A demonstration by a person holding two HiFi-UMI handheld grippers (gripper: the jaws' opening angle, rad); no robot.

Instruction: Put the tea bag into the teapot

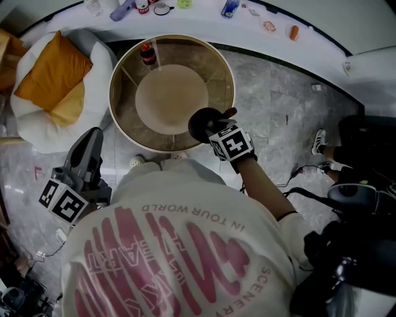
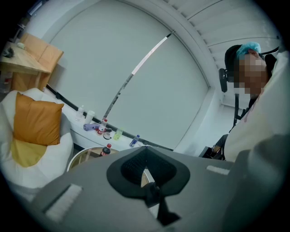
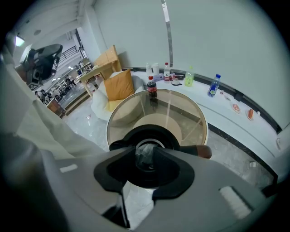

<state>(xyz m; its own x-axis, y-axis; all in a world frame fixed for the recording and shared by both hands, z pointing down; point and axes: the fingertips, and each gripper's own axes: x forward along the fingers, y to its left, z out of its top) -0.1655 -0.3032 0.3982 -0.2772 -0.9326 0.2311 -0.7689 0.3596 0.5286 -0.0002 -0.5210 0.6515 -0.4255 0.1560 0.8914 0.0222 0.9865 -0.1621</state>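
Note:
A black teapot (image 1: 204,122) with a brown handle (image 3: 205,151) stands at the near edge of the round glass table (image 1: 225,65). My right gripper (image 1: 215,129) points steeply down over its mouth. In the right gripper view a pale, crumpled tea bag (image 3: 146,155) sits in the pot's opening (image 3: 131,138), between the fingers of the right gripper (image 3: 147,159). The jaws stand apart and are not clamped on it. My left gripper (image 1: 93,139) hangs low at the left, off the table, shut on nothing (image 2: 146,168).
A cola bottle (image 1: 148,53) stands on the table's far side. A white beanbag with an orange cushion (image 1: 52,73) lies left of the table. Small bottles line the curved ledge (image 1: 272,12) behind. Dark bags and gear (image 1: 365,204) sit on the floor at right.

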